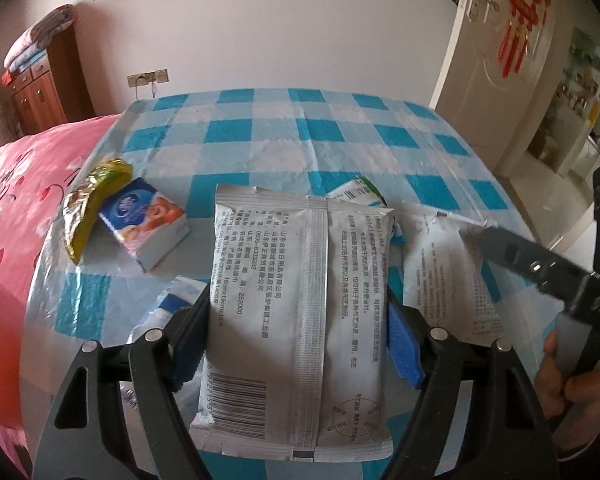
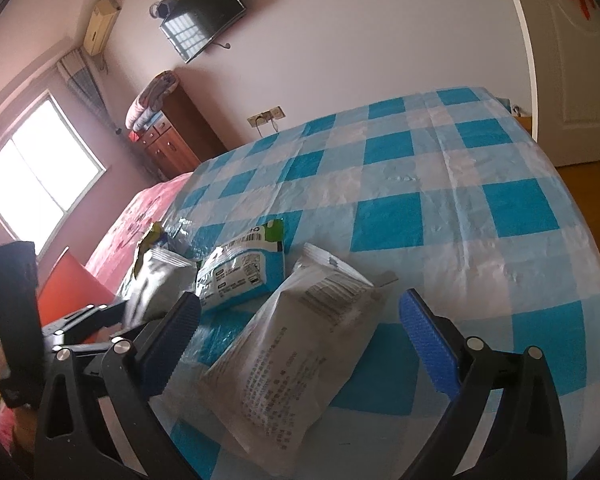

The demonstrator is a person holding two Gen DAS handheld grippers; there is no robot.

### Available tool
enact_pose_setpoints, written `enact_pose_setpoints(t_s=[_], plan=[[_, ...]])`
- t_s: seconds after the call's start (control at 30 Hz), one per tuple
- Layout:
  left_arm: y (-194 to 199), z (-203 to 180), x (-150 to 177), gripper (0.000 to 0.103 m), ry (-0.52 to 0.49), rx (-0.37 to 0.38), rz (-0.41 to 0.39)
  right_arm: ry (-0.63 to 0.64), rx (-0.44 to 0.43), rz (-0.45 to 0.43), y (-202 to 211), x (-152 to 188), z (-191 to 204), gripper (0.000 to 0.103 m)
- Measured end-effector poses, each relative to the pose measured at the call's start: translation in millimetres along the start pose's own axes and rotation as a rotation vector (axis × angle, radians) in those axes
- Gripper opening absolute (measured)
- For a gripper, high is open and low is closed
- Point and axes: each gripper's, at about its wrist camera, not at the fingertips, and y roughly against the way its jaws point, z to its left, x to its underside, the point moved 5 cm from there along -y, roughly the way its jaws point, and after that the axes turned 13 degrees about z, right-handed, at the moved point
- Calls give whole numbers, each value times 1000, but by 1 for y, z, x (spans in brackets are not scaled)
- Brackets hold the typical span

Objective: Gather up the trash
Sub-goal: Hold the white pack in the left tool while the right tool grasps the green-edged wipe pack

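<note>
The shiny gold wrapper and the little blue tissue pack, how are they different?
The gold wrapper is crinkled, curved and shiny; the tissue pack is boxy and smooth. The wrapper is gold-green; the pack is blue, white and orange. Both lie on the checked tablecloth, touching each other.

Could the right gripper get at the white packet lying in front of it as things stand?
Probably yes. The right gripper is open, its fingers either side of the white packet on the checked tablecloth, nothing lying over it. The neighbouring blue-and-white packet sits clear.
</note>
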Motion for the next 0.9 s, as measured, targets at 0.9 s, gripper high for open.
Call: enact_pose_setpoints(t_s=[0.9], plan=[[71,83,38,77,141,-4,-130,200,89,12,-26,-17,71,98]])
